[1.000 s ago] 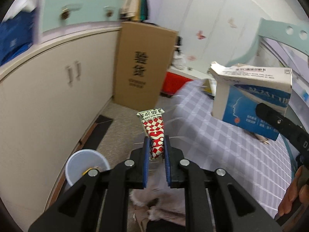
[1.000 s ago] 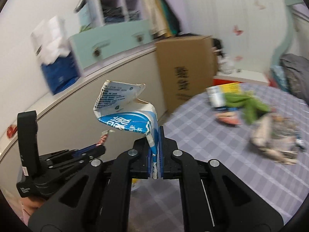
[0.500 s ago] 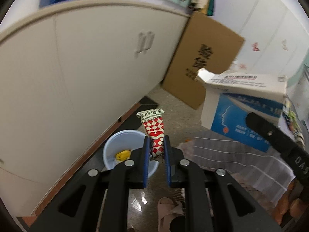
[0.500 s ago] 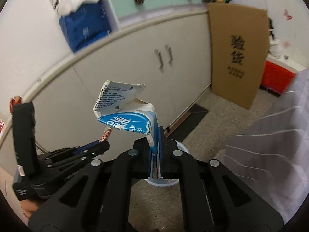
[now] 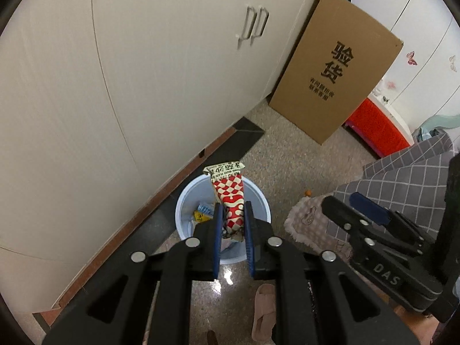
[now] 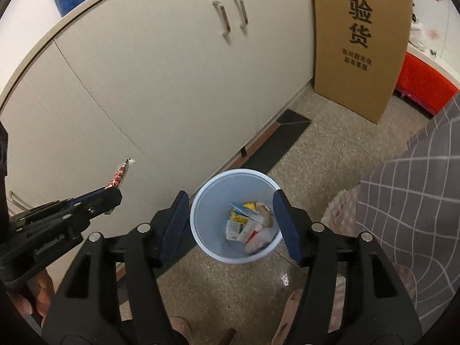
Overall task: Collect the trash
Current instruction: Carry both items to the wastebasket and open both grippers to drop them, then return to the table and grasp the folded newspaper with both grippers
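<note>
The left tool [image 5: 232, 218] pinches a red-checked wrapper [image 5: 229, 198] over the pale blue bin [image 6: 234, 215] on the floor. The right tool [image 6: 230, 224] has just sprung wide — nothing between its pads, the bin at twelve o'clock, trash lying inside.

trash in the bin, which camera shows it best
The right wrist view: it looks almost straight down into the pale blue bin, so the small boxes and wrappers on its floor show clearly. In the left wrist view the red checkered packet held in the left gripper covers most of the opening.
</note>
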Demonstrator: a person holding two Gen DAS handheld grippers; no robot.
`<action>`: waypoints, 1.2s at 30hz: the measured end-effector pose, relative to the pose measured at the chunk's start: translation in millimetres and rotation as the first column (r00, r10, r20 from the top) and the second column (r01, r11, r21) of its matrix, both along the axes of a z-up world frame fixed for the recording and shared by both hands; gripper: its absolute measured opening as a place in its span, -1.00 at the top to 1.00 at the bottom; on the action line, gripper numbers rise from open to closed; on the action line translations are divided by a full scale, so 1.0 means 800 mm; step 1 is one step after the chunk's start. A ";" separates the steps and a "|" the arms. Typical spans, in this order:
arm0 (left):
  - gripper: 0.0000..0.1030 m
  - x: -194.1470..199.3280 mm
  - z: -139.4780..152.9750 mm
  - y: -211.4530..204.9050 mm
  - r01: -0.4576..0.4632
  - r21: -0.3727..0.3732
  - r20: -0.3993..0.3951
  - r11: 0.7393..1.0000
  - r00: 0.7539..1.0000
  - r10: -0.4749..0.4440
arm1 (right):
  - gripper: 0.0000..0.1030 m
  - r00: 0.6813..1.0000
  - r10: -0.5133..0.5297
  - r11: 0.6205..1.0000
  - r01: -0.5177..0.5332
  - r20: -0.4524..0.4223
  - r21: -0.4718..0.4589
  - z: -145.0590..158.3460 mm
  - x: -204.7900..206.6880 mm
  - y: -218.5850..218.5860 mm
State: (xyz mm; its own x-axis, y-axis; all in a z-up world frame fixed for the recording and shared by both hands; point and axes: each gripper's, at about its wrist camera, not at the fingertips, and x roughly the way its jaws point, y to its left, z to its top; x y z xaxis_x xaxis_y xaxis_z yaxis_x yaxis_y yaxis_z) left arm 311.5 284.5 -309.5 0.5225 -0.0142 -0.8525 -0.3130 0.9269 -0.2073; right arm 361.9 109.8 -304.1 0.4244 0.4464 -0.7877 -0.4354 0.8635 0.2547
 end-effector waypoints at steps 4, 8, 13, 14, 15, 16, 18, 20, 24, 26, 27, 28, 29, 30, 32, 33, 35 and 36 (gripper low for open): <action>0.74 0.002 -0.010 -0.007 0.011 -0.006 -0.013 1.000 1.000 -0.011 | -0.23 1.000 -0.016 1.000 0.016 0.001 0.000 0.001 -0.002 -0.008; 0.74 0.005 -0.008 -0.018 0.028 -0.004 -0.011 1.000 1.000 -0.028 | -0.26 0.999 -0.027 1.000 0.027 0.017 0.005 0.009 -0.006 -0.015; 0.74 0.007 -0.002 -0.027 0.044 0.004 -0.002 0.999 0.999 -0.044 | -0.26 0.997 -0.054 0.998 0.053 0.058 0.022 0.023 -0.010 -0.023; 0.74 0.009 0.000 -0.029 0.045 0.005 -0.002 0.999 0.999 -0.045 | -0.26 0.996 -0.063 0.998 0.061 0.070 0.026 0.026 -0.011 -0.025; 0.74 0.010 0.002 -0.030 0.048 0.006 0.000 0.999 0.999 -0.048 | -0.26 0.995 -0.068 0.997 0.066 0.076 0.032 0.028 -0.012 -0.028; 0.74 0.012 0.003 -0.032 0.049 0.009 0.002 0.999 0.999 -0.049 | -0.26 0.994 -0.075 0.996 0.071 0.082 0.047 0.033 -0.012 -0.031; 0.74 0.014 0.007 -0.033 0.054 0.015 0.006 0.998 0.998 -0.054 | -0.26 0.991 -0.091 0.995 0.085 0.098 0.061 0.040 -0.012 -0.035; 0.73 0.020 0.012 -0.035 0.058 0.020 0.012 0.998 0.998 -0.058 | -0.28 0.988 -0.105 0.993 0.096 0.115 0.074 0.047 -0.013 -0.040; 0.22 0.035 0.021 -0.032 0.041 0.017 0.030 0.999 0.999 -0.042 | -0.31 0.982 -0.135 0.988 0.124 0.129 0.092 0.056 -0.012 -0.050; -0.51 0.039 0.022 -0.028 0.018 0.011 0.017 1.000 1.000 -0.018 | -0.31 0.981 -0.142 0.987 0.131 0.129 0.093 0.058 -0.014 -0.053; -0.53 0.037 0.025 -0.026 0.002 0.014 0.028 1.000 1.000 -0.002 | -0.31 0.982 -0.141 0.987 0.130 0.125 0.093 0.058 -0.014 -0.054; -0.53 0.036 0.026 -0.025 -0.003 0.014 0.029 1.000 1.000 0.002 | -0.31 0.983 -0.140 0.987 0.129 0.122 0.094 0.060 -0.015 -0.056; -0.53 0.034 0.027 -0.025 -0.005 0.012 0.027 1.000 1.000 0.004 | -0.31 0.983 -0.140 0.987 0.129 0.123 0.093 0.061 -0.017 -0.057; -0.53 0.029 0.030 -0.025 -0.011 0.008 0.031 1.000 0.999 0.011 | -0.31 0.982 -0.138 0.988 0.127 0.126 0.091 0.064 -0.020 -0.057; -0.53 0.019 0.035 -0.026 -0.023 0.020 0.040 1.000 0.999 0.022 | -0.31 0.983 -0.136 0.988 0.124 0.126 0.093 0.069 -0.024 -0.059; -0.53 0.012 0.039 -0.027 -0.029 0.032 0.043 0.999 0.999 0.027 | -0.31 0.982 -0.136 0.988 0.124 0.128 0.096 0.072 -0.027 -0.059; -0.53 -0.003 0.050 -0.029 -0.041 0.043 0.060 0.998 0.997 0.038 | -0.31 0.982 -0.130 0.988 0.116 0.137 0.102 0.083 -0.034 -0.058; -0.53 -0.009 0.055 -0.029 -0.046 0.047 0.066 0.998 0.997 0.043 | -0.31 0.982 -0.125 0.988 0.111 0.142 0.106 0.089 -0.038 -0.058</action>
